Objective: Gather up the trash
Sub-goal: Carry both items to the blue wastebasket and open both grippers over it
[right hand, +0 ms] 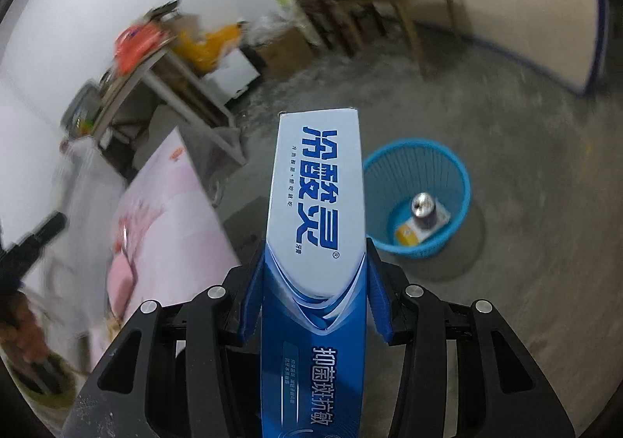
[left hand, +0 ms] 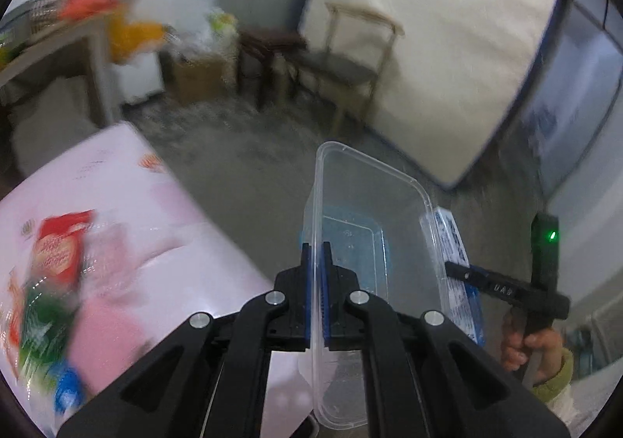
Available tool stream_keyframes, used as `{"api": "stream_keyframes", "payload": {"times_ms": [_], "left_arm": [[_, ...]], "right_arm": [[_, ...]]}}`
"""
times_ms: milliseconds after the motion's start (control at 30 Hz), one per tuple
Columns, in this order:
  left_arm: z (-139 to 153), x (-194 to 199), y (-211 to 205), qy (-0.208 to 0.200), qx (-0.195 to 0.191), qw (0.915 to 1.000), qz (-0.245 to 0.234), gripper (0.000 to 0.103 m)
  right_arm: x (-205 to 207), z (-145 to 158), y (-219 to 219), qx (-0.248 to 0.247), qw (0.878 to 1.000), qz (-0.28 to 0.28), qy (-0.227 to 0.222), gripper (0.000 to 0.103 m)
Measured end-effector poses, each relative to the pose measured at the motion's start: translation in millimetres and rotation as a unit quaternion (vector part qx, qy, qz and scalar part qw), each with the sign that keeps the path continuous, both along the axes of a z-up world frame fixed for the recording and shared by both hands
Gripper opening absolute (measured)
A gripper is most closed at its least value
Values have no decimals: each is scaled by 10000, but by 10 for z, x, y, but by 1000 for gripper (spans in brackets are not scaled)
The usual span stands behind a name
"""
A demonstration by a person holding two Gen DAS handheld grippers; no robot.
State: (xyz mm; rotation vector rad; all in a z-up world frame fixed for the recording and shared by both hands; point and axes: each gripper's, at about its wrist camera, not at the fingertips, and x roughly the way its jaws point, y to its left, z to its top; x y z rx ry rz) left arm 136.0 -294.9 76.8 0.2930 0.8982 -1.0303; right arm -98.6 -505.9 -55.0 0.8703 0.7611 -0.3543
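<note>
Right gripper (right hand: 315,282) clamps toothpaste box (right hand: 317,204); left gripper (left hand: 316,262) pinches clear container (left hand: 373,227) wall. Blue basket (right hand: 455,181) lies ahead-right of the right gripper: centre over its opening before letting go.

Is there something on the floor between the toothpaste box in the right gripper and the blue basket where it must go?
Nothing visible. In the right wrist view the toothpaste box is clamped in the right gripper, and the blue basket stands on bare floor beside it, its open top unobstructed, with a can inside.
</note>
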Motion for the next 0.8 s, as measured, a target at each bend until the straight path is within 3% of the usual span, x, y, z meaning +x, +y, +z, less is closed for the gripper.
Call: {"api": "stream_keyframes", "payload": {"times_ms": [167, 300, 500, 633, 733, 800], "left_arm": [[-750, 103, -1041, 230, 1093, 9933, -309, 3], [-1409, 189, -1726, 132, 1895, 9811, -379, 4], [-2167, 343, -2386, 179, 2646, 9635, -355, 4], [-2447, 440, -2660, 114, 2860, 9577, -292, 7], [-2514, 464, -2811, 159, 2817, 9592, -148, 11], [-2456, 461, -2826, 218, 2632, 9645, -77, 21]], "right_arm": [[184, -569, -499, 876, 9959, -151, 191, 44], [425, -988, -827, 1317, 9901, -187, 437, 44], [806, -1568, -1252, 1666, 9804, -304, 1003, 44], [1066, -1832, -1489, 1805, 9764, -325, 1137, 46], [1123, -1917, -1630, 1803, 9750, -455, 1218, 51], [1168, -1946, -1662, 1875, 9748, -427, 1130, 60]]}}
